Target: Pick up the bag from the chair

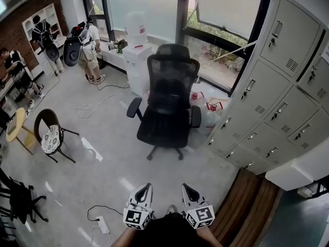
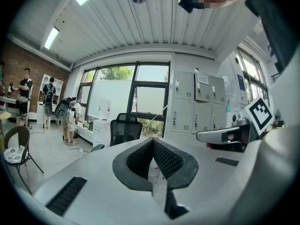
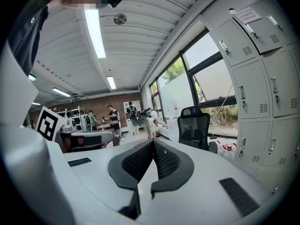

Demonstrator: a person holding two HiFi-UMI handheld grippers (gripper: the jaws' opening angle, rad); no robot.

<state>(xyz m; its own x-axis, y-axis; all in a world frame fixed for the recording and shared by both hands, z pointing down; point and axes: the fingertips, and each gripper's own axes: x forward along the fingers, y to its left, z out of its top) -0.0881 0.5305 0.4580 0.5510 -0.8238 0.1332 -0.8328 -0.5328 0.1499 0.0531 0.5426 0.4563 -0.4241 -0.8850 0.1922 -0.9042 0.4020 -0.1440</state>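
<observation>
A black mesh office chair (image 1: pixel 169 104) stands in the middle of the floor, facing me. Its seat is dark and I cannot make out a bag on it. My left gripper (image 1: pixel 145 188) and right gripper (image 1: pixel 186 188) are side by side at the bottom of the head view, well short of the chair, both pointing at it. Both are shut with nothing between the jaws. In the left gripper view the chair (image 2: pixel 124 130) shows beyond the closed tips (image 2: pixel 153 139). The right gripper view has the chair (image 3: pixel 194 128) to the right of its closed tips (image 3: pixel 153 142).
Grey lockers (image 1: pixel 288 102) line the right wall, with white and red plastic bags (image 1: pixel 208 107) on the floor before them. A white cabinet (image 1: pixel 138 60) stands behind the chair. A small cushioned chair (image 1: pixel 50 135), a power strip (image 1: pixel 103 223), a wooden bench (image 1: pixel 252 210) and people (image 1: pixel 90 48) surround the floor.
</observation>
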